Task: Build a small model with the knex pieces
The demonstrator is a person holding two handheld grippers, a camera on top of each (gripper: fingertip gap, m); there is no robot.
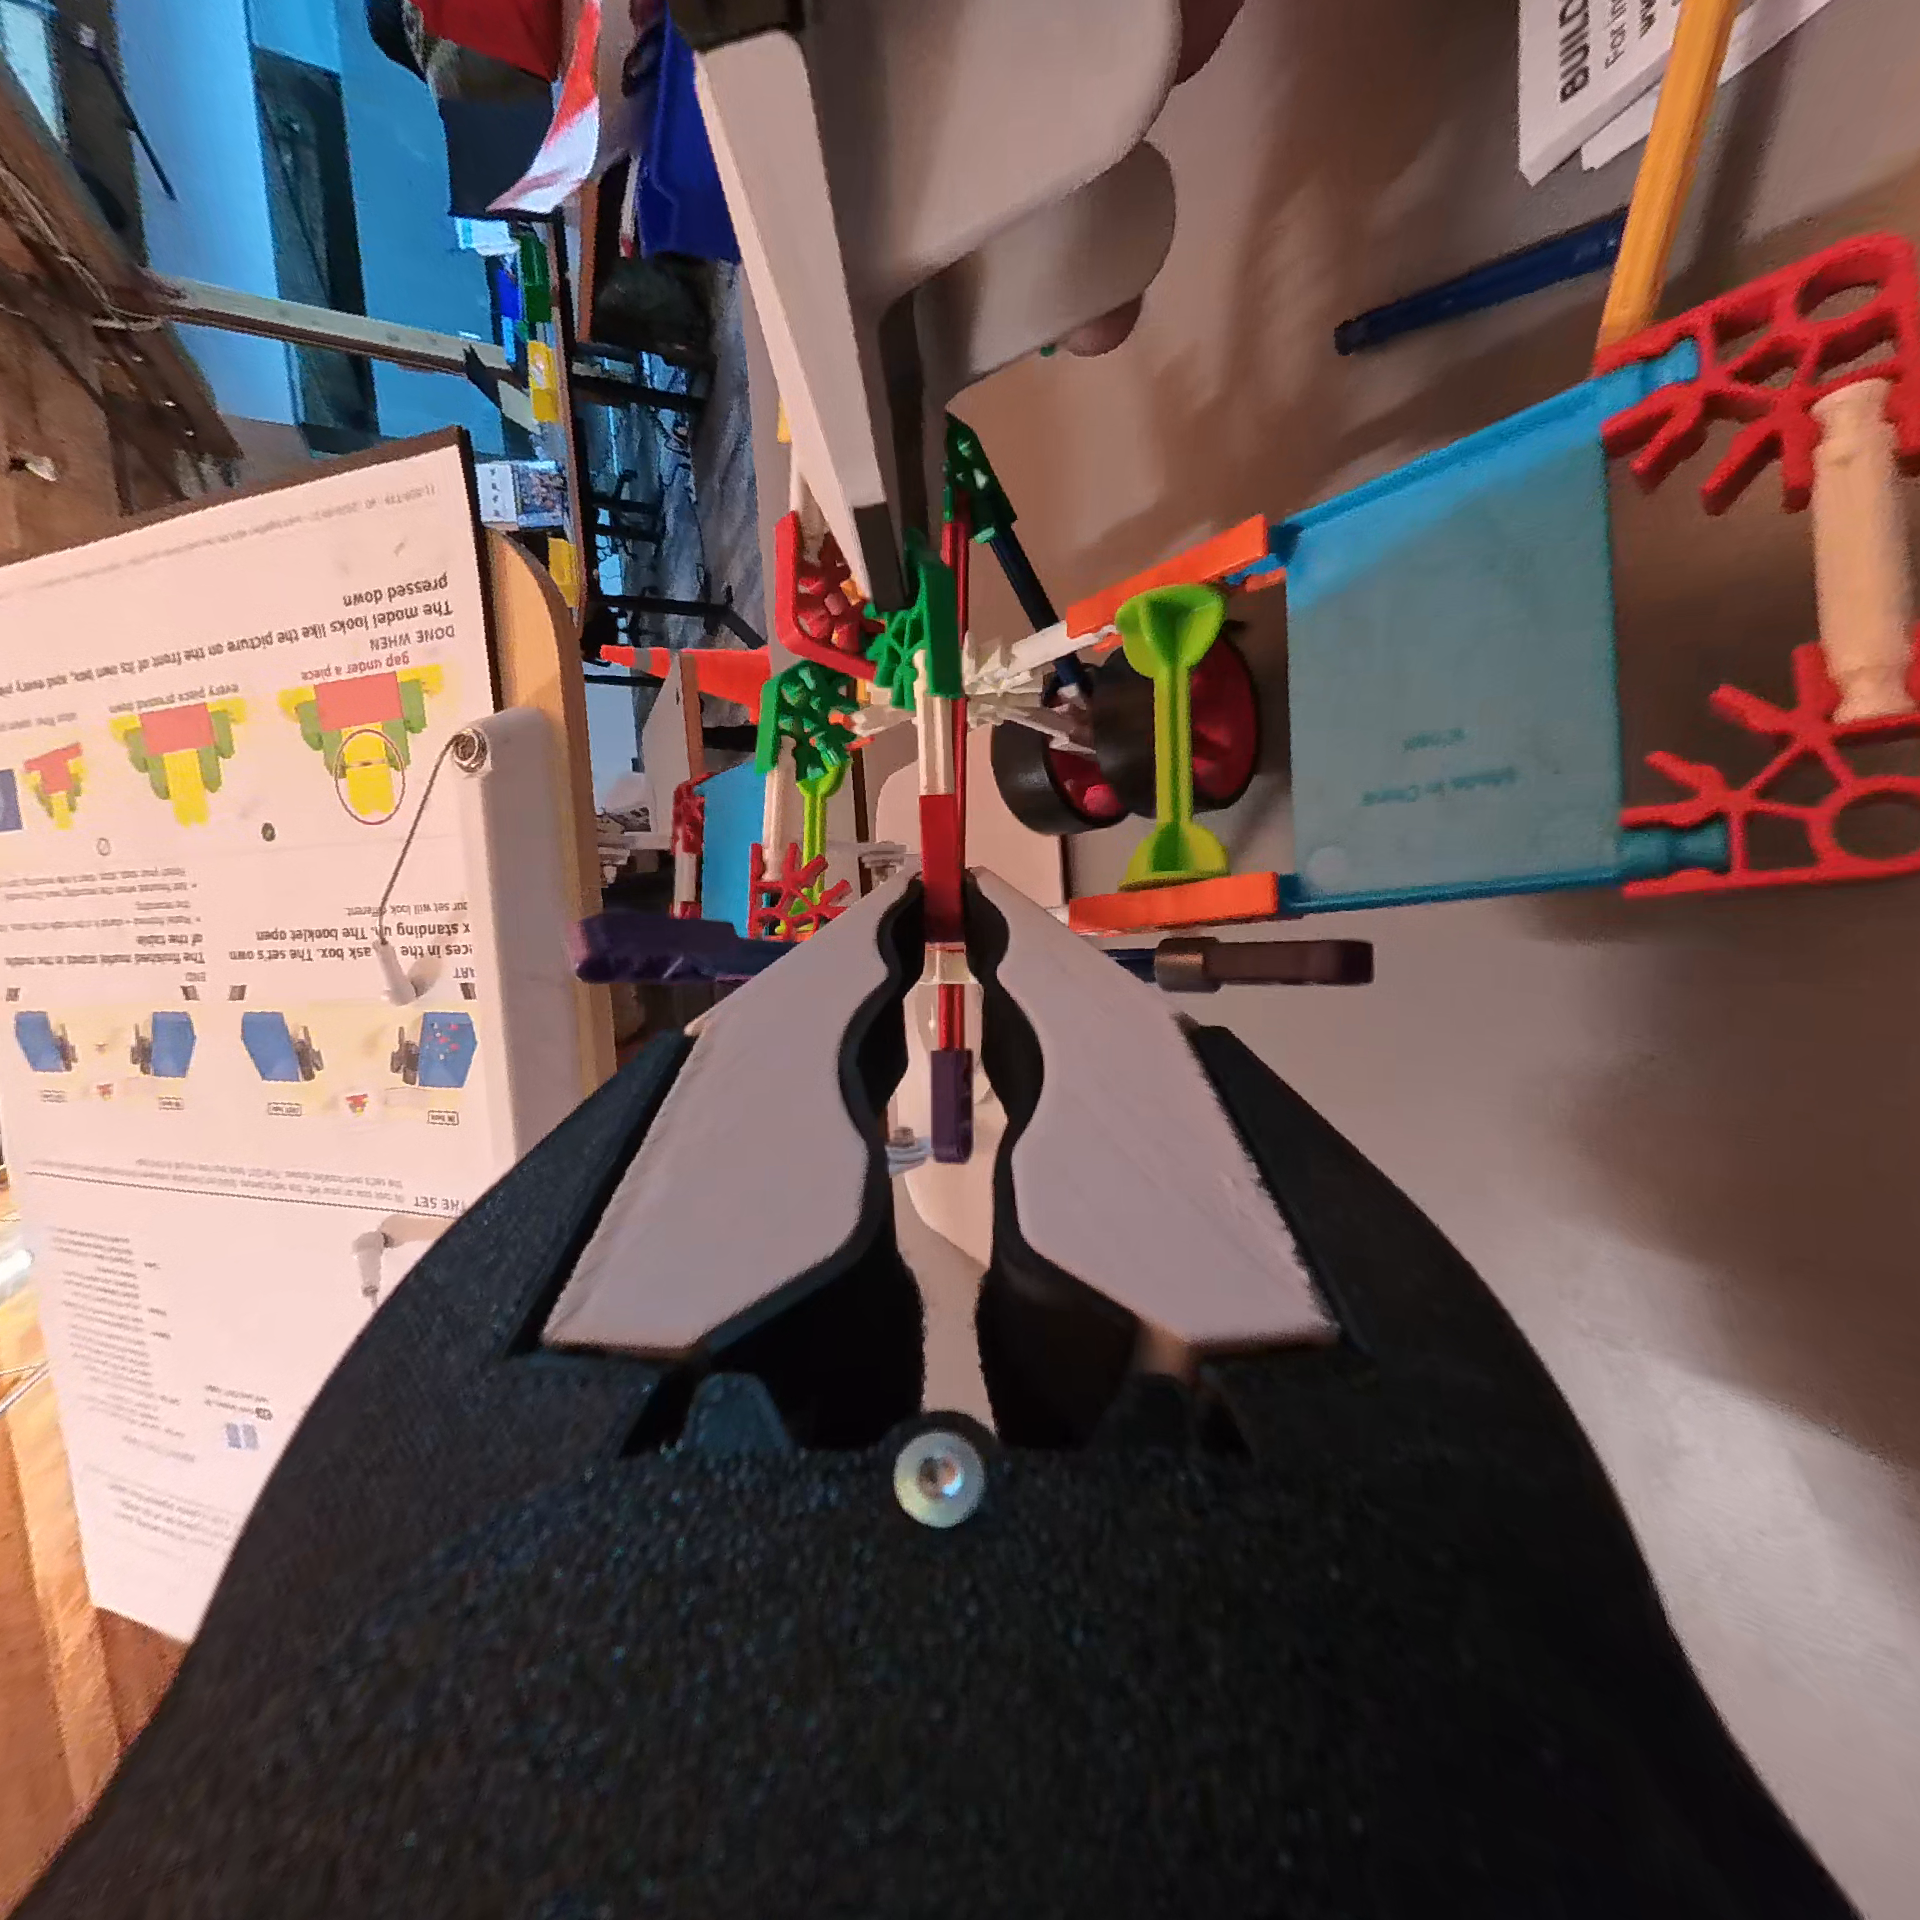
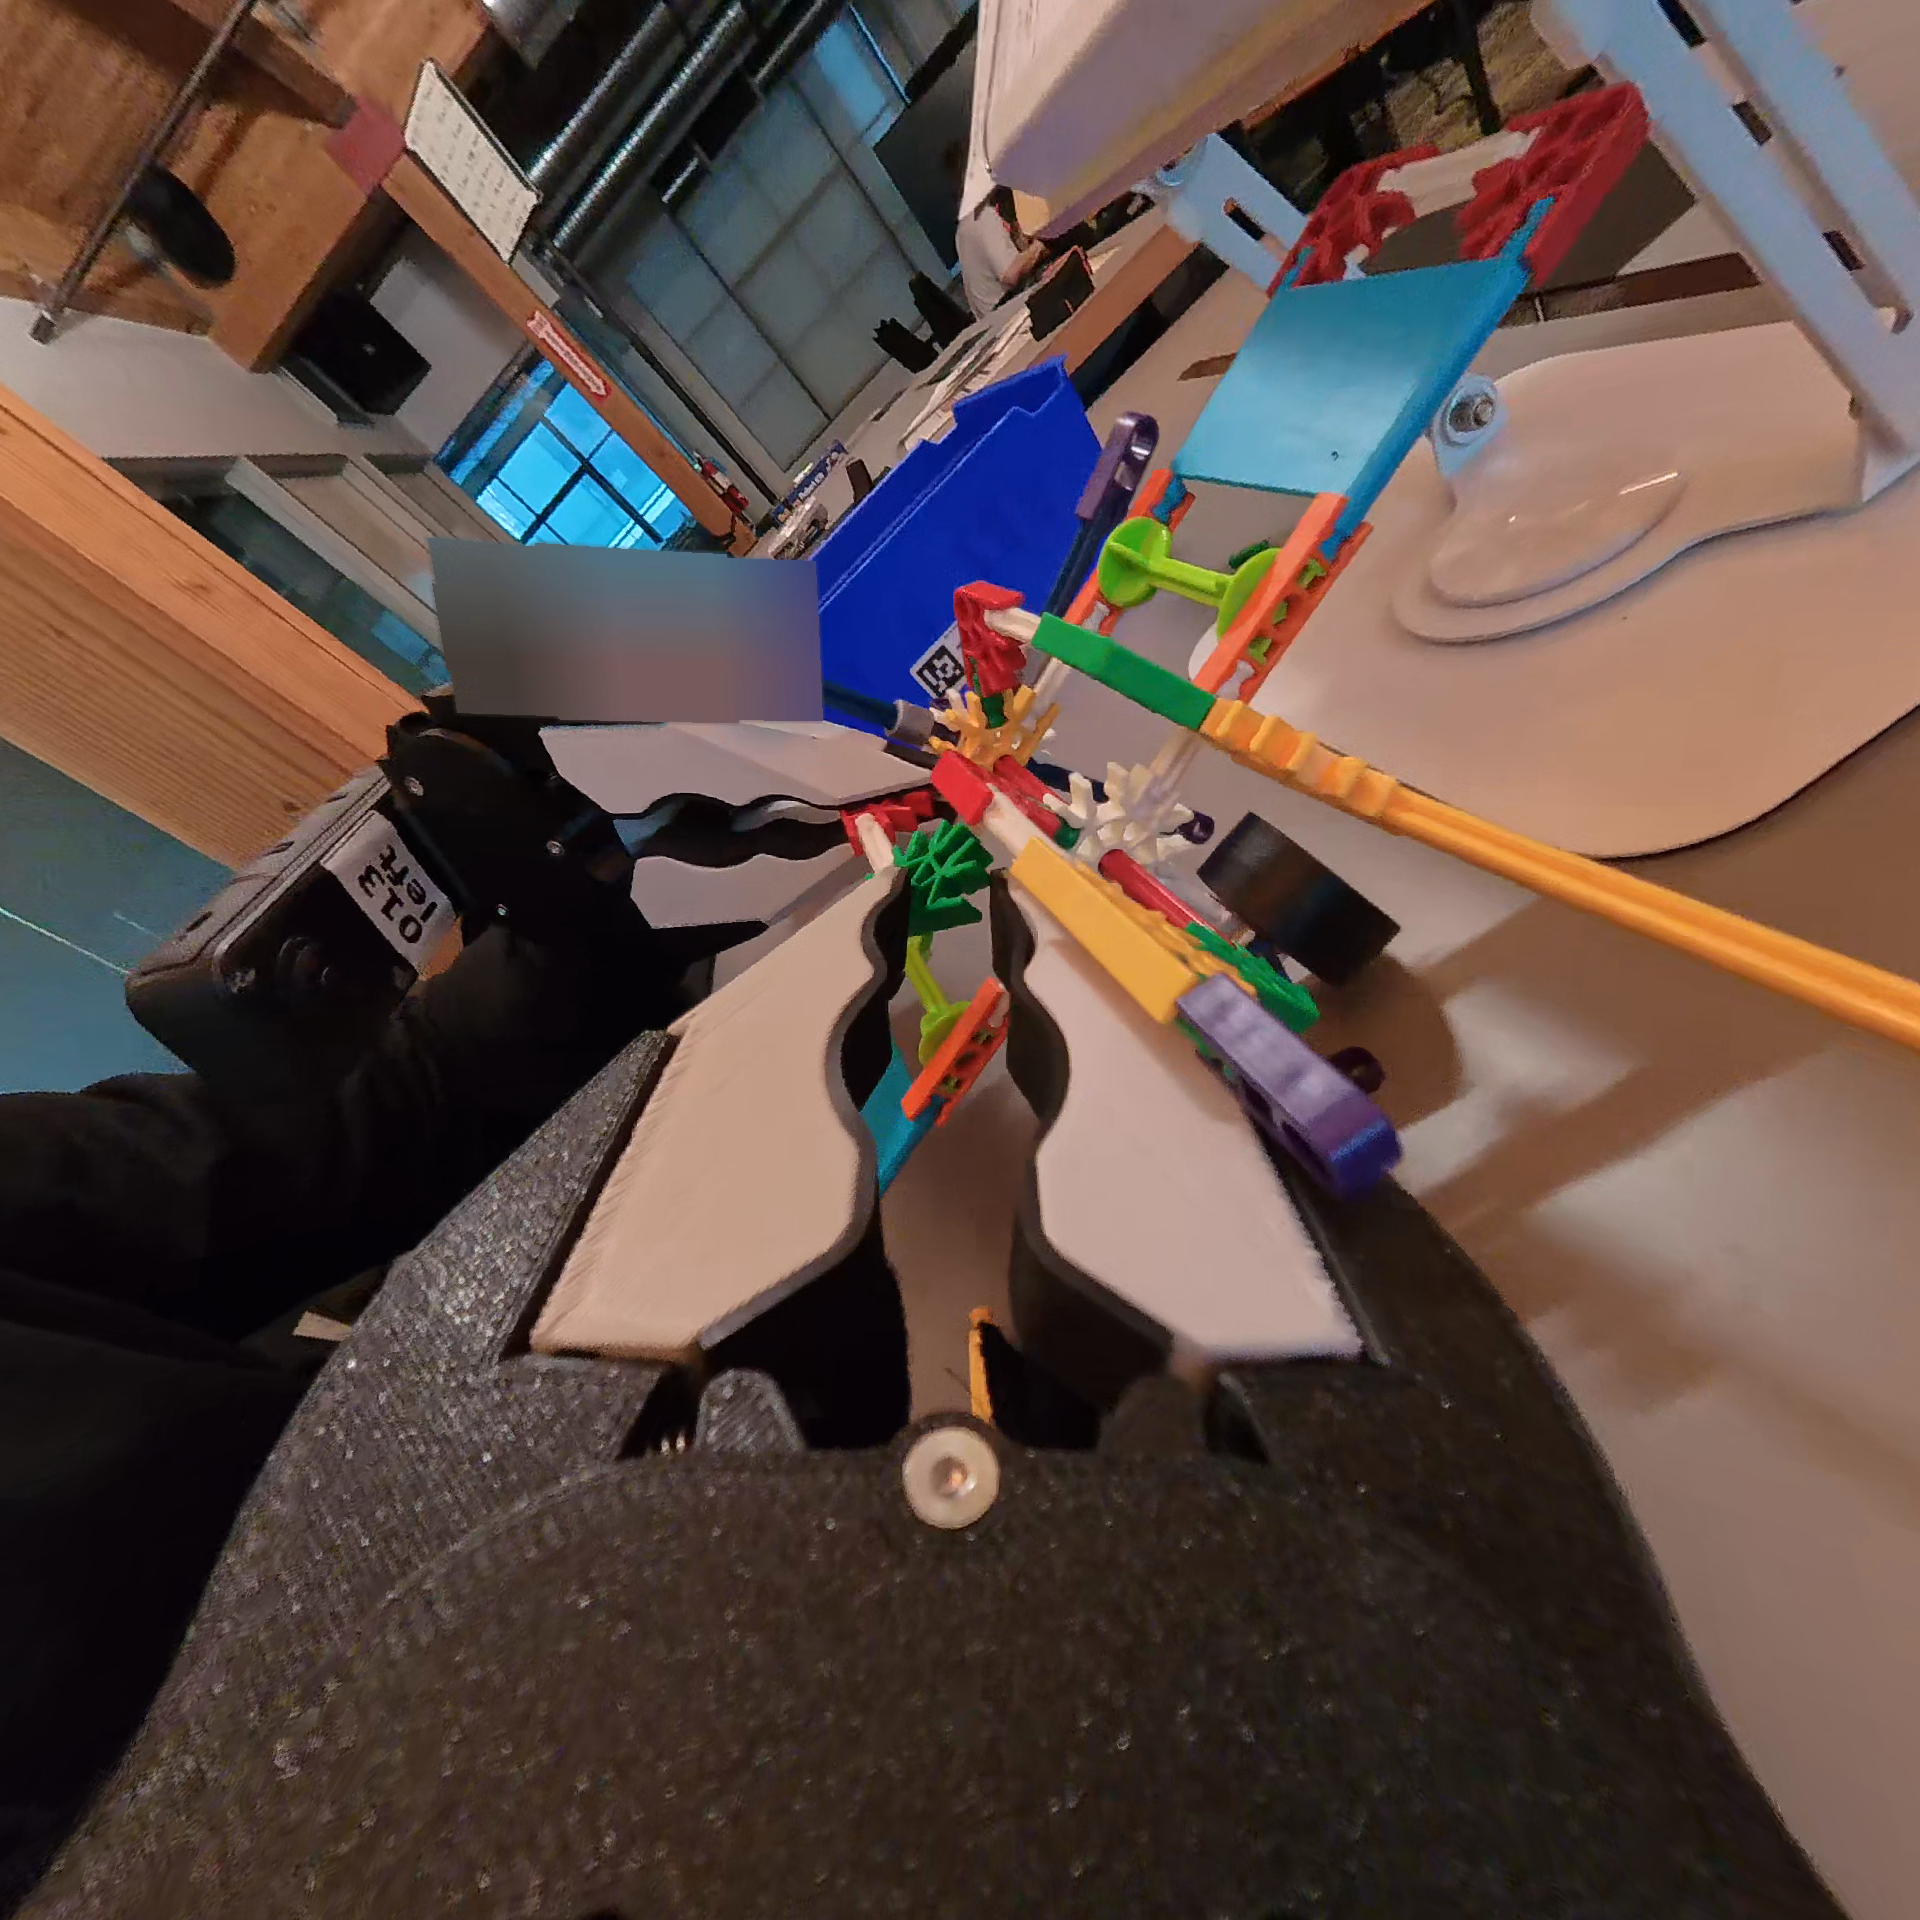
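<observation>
A white printed instruction sheet with coloured diagrams (image 1: 239, 831) stands upright at the edge of the pale grey tabletop (image 2: 1558, 1299), leaning against a light wooden board (image 1: 540, 644). A thin grey wire (image 1: 416, 831) hangs in front of the sheet. A deep blue plastic bin (image 2: 935, 520) sits farther back on the table, with a small black-and-white sticker (image 2: 940, 665) on its near wall. Beside it stands a white plastic stand with a rounded domed foot (image 2: 1538, 540) and a bolt. Loose white printed papers (image 1: 1600, 83) lie at the table's far side. Behind are thick wooden beams (image 2: 156, 644) and blue-lit windows (image 2: 561, 468).

Left gripper (image 1: 941, 894) jaws nearly closed, pinching; right gripper (image 2: 943, 883) jaws narrowly parted, seemingly gripping; tips converging.
</observation>
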